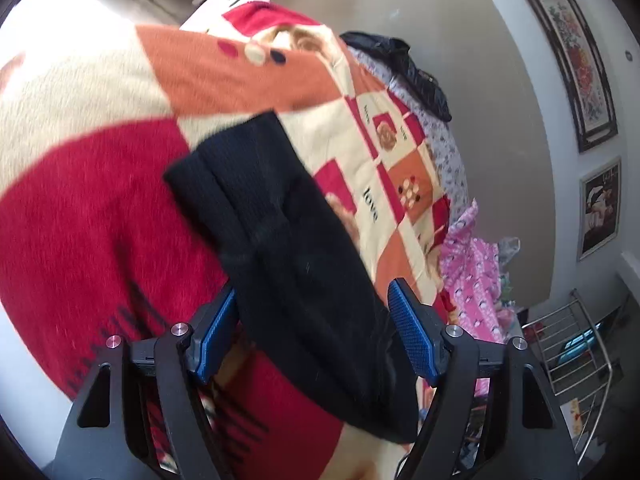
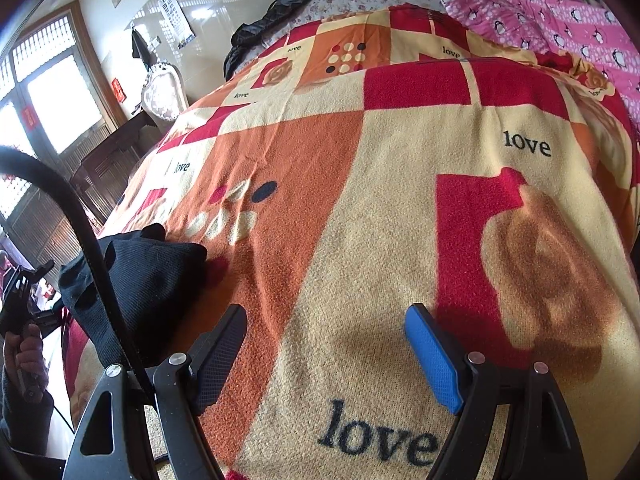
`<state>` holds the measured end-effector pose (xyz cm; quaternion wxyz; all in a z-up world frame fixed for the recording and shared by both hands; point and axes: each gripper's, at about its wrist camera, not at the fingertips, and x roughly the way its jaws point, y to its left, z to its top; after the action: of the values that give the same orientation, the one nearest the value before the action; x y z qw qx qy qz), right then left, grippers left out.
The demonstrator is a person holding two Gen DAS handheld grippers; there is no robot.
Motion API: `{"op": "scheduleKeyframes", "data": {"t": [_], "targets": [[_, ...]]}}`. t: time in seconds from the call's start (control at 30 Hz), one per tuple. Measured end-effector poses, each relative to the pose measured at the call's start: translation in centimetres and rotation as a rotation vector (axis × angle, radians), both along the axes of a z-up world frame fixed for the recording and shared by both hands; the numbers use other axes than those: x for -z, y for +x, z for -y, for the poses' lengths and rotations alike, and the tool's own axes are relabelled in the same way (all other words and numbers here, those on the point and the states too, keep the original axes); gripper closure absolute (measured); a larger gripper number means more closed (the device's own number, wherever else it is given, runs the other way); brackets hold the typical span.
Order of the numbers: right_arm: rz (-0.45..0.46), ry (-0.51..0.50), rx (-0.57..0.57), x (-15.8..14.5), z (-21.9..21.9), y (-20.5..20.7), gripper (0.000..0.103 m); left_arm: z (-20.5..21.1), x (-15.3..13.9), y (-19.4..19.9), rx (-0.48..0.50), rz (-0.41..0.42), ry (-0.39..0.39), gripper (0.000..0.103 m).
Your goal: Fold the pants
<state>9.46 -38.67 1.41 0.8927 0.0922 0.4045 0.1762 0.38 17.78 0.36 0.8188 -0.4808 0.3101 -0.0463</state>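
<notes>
Black knit pants (image 1: pixel 288 248) lie folded into a narrow bundle on the red, orange and cream blanket (image 1: pixel 100 208). My left gripper (image 1: pixel 312 320) is open, its blue pads on either side of the bundle's near end, not clamping it. In the right wrist view the pants (image 2: pixel 152 280) lie at the far left of the blanket (image 2: pixel 360 220), partly behind a black cable (image 2: pixel 80 220). My right gripper (image 2: pixel 328 348) is open and empty over bare blanket, well to the right of the pants. The hand holding the left gripper (image 2: pixel 24 312) shows at the left edge.
A black garment (image 1: pixel 404 68) and pink penguin-print bedding (image 1: pixel 472 280) lie along the bed's far side. A metal rack (image 1: pixel 576 344) stands by the wall. A white chair (image 2: pixel 164 92) and dark cabinet (image 2: pixel 108 160) stand beyond the bed near the windows.
</notes>
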Motion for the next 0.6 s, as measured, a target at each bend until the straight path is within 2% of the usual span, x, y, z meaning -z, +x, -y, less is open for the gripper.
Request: {"op": "scheduleKeyframes", "data": {"t": [0.1,0.23,0.33,0.4,0.5,0.6], "targets": [[0.0,0.0,0.0,0.0,0.0,0.0,0.023,0.4,0.2,0.0,-0.012,0.004,0.045,0.03],[0.0,0.001,0.001,0.0,0.0,0.0,0.023,-1.0,0.1,0.8,-0.078,-0.017,0.013,0.03],[0.001,0.001,0.002,-0.1,0.0,0.0,0.023,-2.4,0.1,1.0,-0.129,0.002,-0.007,0.03],[0.001,0.0,0.002,-0.1,0.0,0.0,0.023,-2.6,0.4,0.9,-0.121,0.016,-0.032,0.03],[0.0,0.0,0.004,-0.1,0.0,0.0,0.023,-0.9,0.0,0.8,-0.042,0.028,0.047,0.03],[0.0,-0.002,0.004,-0.1,-0.1,0.0,0.023,-1.2,0.1,0.6,-0.075,0.031,0.075,0.03]]}}
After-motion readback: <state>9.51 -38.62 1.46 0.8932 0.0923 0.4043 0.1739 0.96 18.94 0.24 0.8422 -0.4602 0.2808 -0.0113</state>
